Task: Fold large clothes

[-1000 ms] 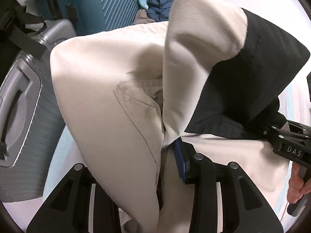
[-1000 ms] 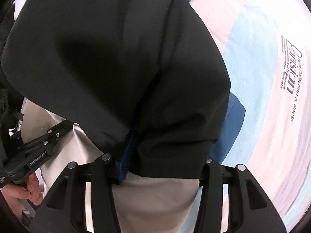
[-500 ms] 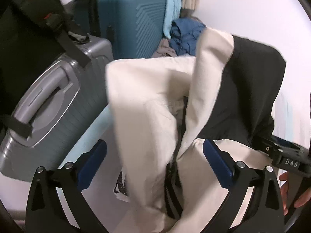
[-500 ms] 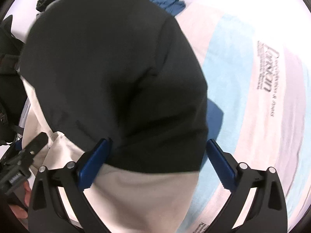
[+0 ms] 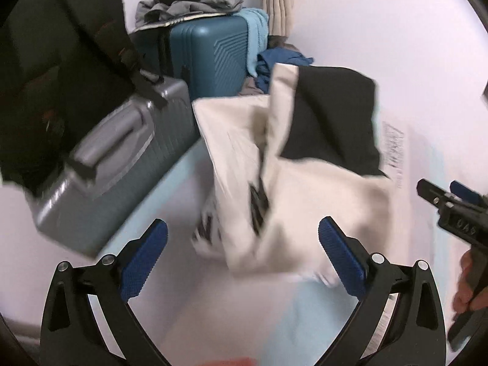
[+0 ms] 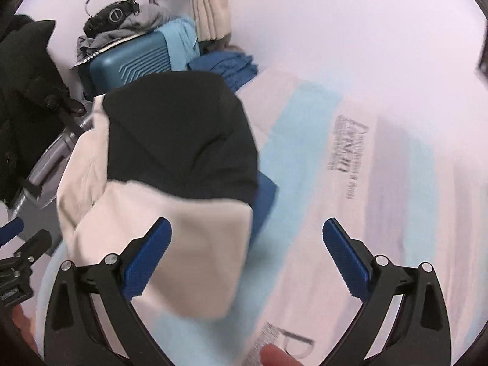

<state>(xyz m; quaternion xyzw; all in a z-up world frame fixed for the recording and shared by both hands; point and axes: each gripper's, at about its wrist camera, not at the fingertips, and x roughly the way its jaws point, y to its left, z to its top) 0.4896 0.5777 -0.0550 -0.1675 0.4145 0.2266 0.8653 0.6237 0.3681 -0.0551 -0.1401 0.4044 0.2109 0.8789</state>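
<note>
A cream and black garment [image 5: 305,164] lies folded in a bundle on the striped bedsheet [image 5: 195,299]. It also shows in the right wrist view [image 6: 170,164], black panel on top, cream part nearest me. My left gripper [image 5: 244,256] is open and empty, just short of the bundle's near edge. My right gripper [image 6: 247,262] is open and empty, with its left finger over the cream edge. The right gripper shows in the left wrist view [image 5: 451,201] at the far right.
A grey suitcase [image 5: 113,164] lies left of the garment, a teal suitcase [image 5: 210,52] with clothes piled on it stands behind. Blue clothes [image 6: 228,64] lie at the bed's far end. The sheet [image 6: 366,183] stretches to the right.
Both grippers have opened and let go of the garment, then pulled back toward me. The garment has dropped onto the bed in a folded bundle.
</note>
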